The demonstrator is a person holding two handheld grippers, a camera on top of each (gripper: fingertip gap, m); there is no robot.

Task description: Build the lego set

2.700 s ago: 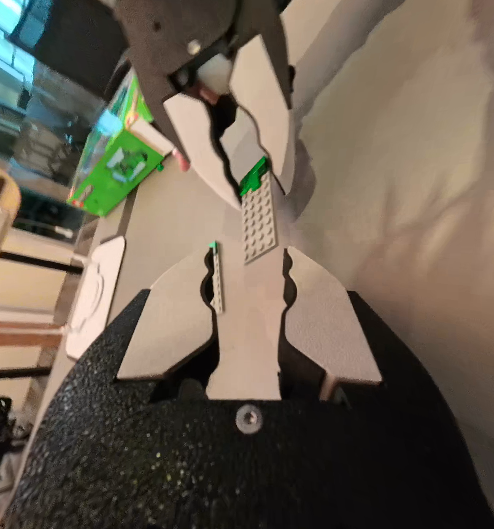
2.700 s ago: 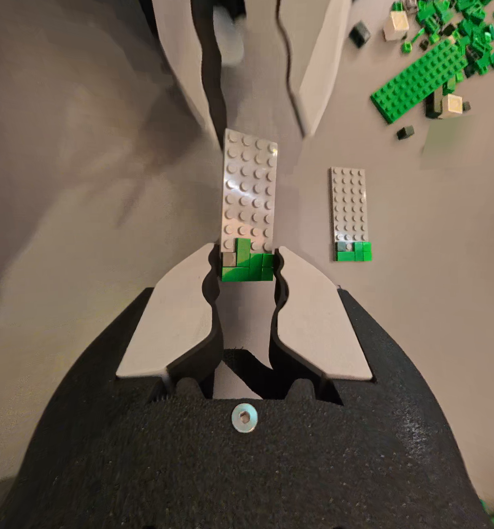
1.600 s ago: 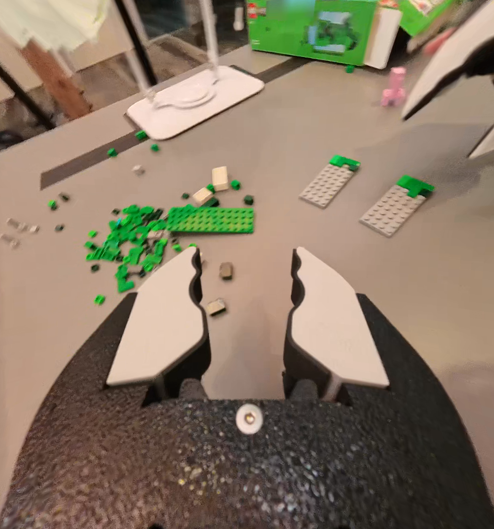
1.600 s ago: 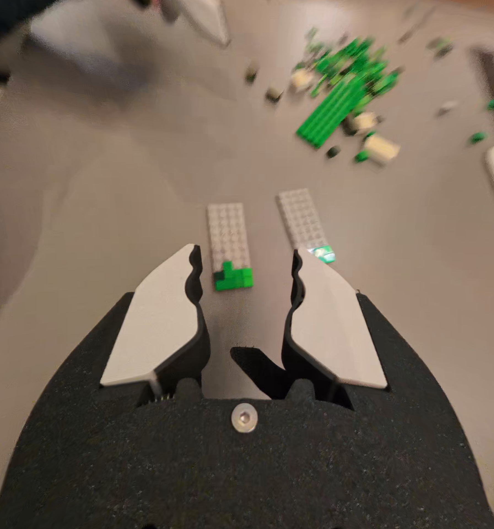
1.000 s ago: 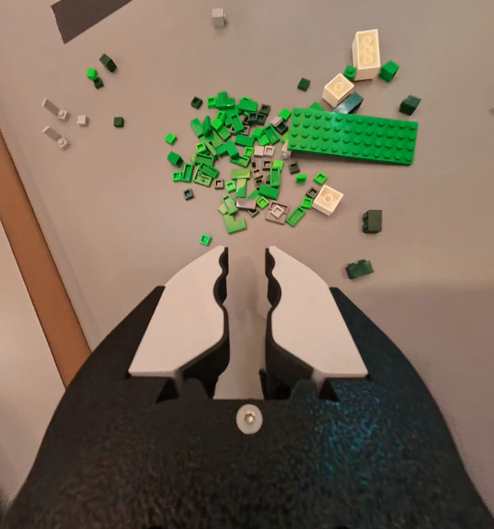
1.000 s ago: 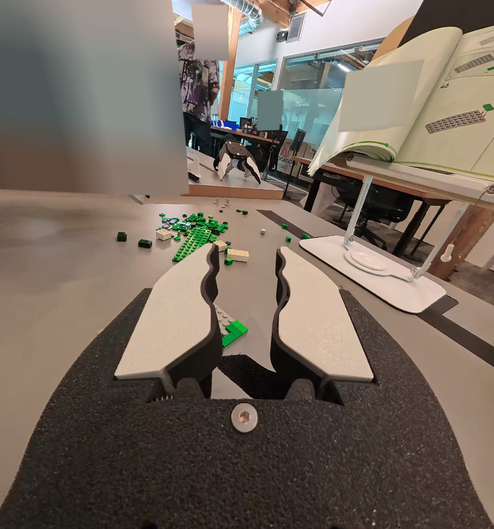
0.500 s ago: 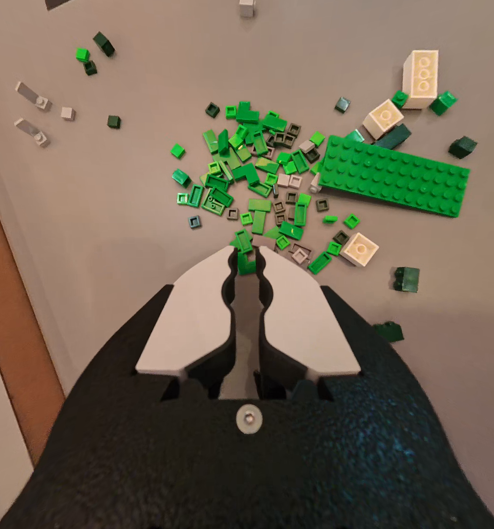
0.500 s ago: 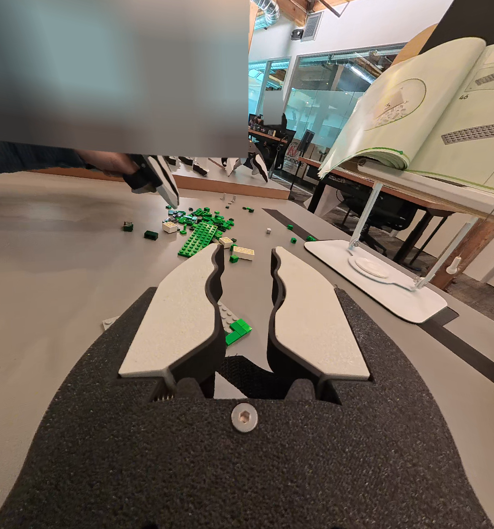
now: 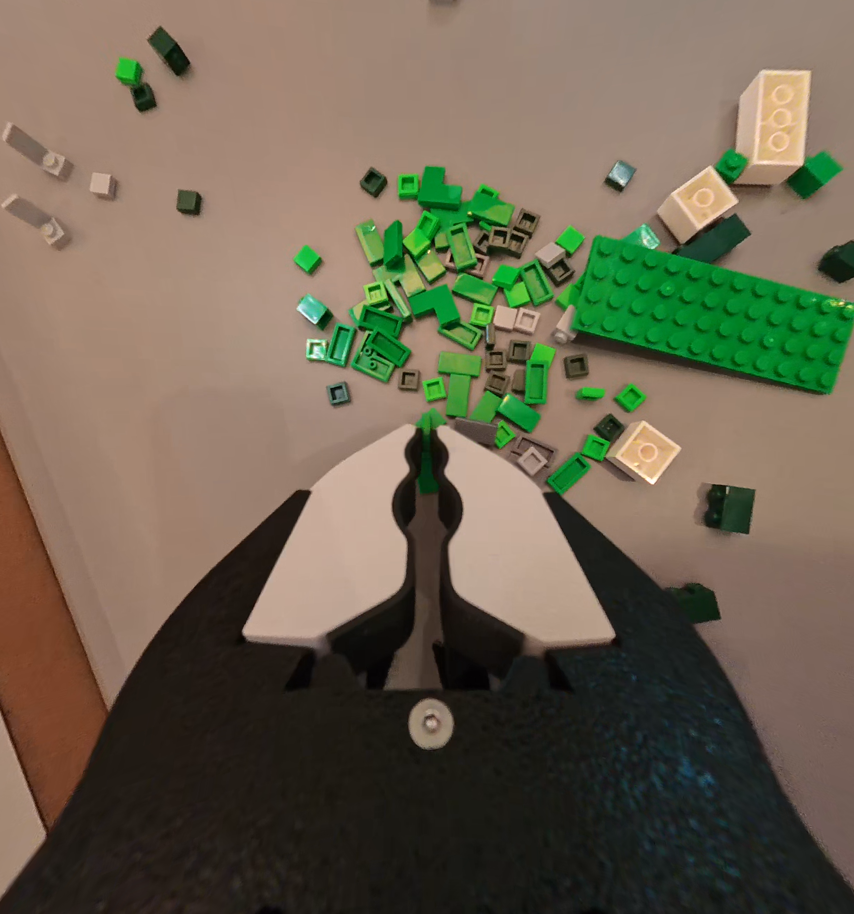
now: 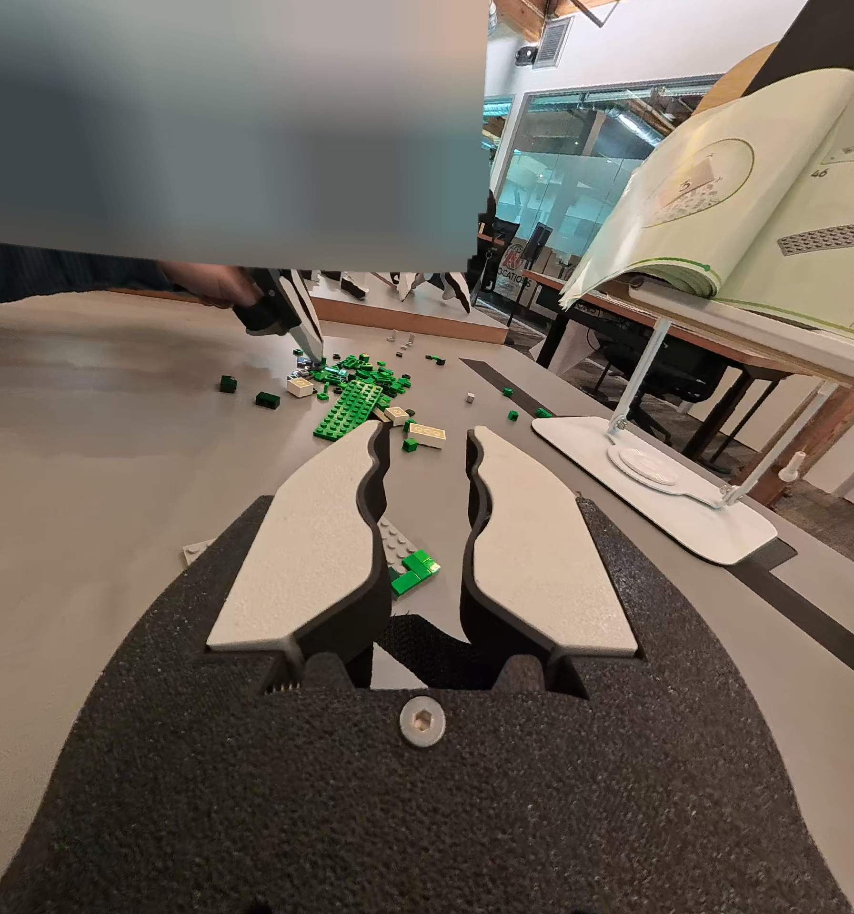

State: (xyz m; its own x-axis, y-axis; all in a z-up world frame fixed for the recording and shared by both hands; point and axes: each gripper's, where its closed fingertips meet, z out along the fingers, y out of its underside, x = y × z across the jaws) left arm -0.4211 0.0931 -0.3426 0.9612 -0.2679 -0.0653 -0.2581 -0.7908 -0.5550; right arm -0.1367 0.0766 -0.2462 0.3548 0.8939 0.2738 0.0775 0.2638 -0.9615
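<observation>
My left gripper (image 9: 428,435) is shut on a small green tile (image 9: 427,470), held edge-on between the tips at the near edge of a pile of small green and grey pieces (image 9: 454,306) on the grey table. It also shows far off in the right wrist view (image 10: 311,346), tips down in the pile. A large green plate (image 9: 712,321) lies to the right of the pile. My right gripper (image 10: 427,445) is open and empty, low over the table. A grey plate with green tiles at one end (image 10: 410,559) lies beneath it, partly hidden by the left finger.
White bricks (image 9: 776,123) and dark green bricks (image 9: 729,507) lie around the green plate. Small grey pieces (image 9: 39,158) lie at far left, near the table's wooden edge (image 9: 14,519). An open instruction book (image 10: 761,198) rests on a white stand (image 10: 662,484) at the right. The tips of one gripper are about 30 centimeters away from the tips of the other. The large green plate (image 9: 712,321) lies around 10 centimeters away from my left fingertips.
My left gripper has gone from the grey plate to the pile, lowered and closed on a green tile. My right gripper has set the grey plate down, opened, and now points level across the table.
</observation>
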